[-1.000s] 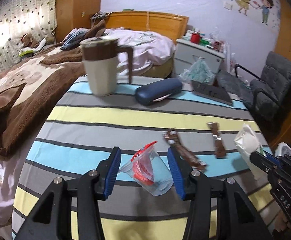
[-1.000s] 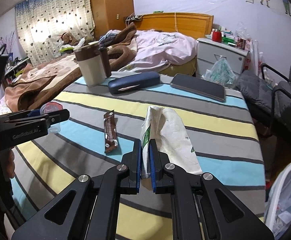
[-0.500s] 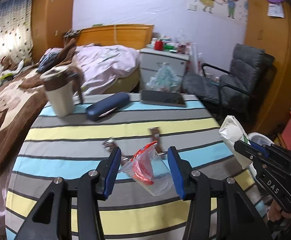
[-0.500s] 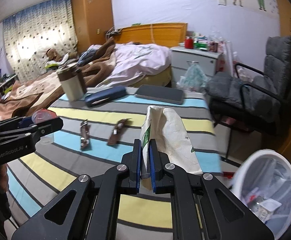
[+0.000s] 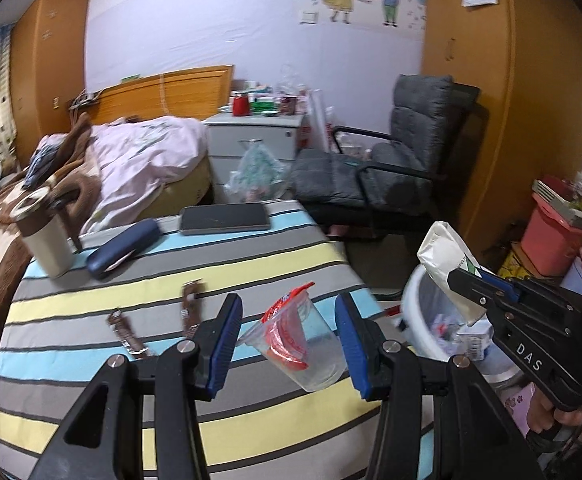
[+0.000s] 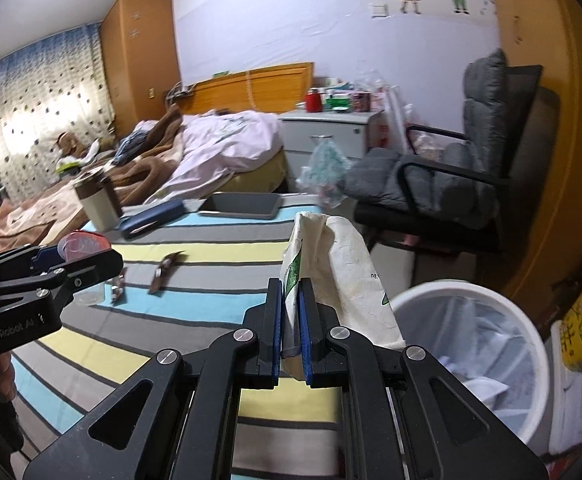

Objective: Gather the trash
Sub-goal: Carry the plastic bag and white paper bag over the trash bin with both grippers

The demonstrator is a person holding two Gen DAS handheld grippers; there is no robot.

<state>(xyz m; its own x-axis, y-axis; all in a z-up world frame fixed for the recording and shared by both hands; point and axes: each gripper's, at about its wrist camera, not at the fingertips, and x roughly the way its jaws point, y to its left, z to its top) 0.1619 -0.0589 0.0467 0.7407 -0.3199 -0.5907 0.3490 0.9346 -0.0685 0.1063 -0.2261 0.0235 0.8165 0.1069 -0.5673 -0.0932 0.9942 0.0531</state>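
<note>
nearest the right wrist camera, the right gripper [image 6: 290, 328] is pinched tight on the lower edge of a crumpled white paper bag [image 6: 343, 272], whose long axis runs upward and away from the fingers, its folded top tilting slightly back. just beyond and to the right of it, lower down beside the table, stands the white trash bin [image 6: 503, 304] with a clear liner and some rubbish already inside; the bag's body hangs at the bin's near-left rim rather than squarely over the opening, so the coming move looks like a short carry to the right and forward before letting go. in the left wrist view, the left gripper [image 5: 287, 344] carries a clear plastic cup [image 5: 303, 344] with a red peeled lid between its blue pads; the jaws stand wide, set to either side of the cup, which lies tilted with its mouth up and to the left, and whether the pads truly press its walls cannot be told. from this gripper the bin [image 5: 415, 320] lies to the right, past the table edge, so the right hand is the nearer one and probably goes first. farther out on the striped tablecloth [image 5: 91, 308] lie two brown wrappers [image 5: 189, 312], still to be collected, then a blue glasses case [image 5: 123, 248], a mug [image 5: 45, 240] and a dark tablet [image 5: 225, 218], which look like belongings, not trash.
</note>
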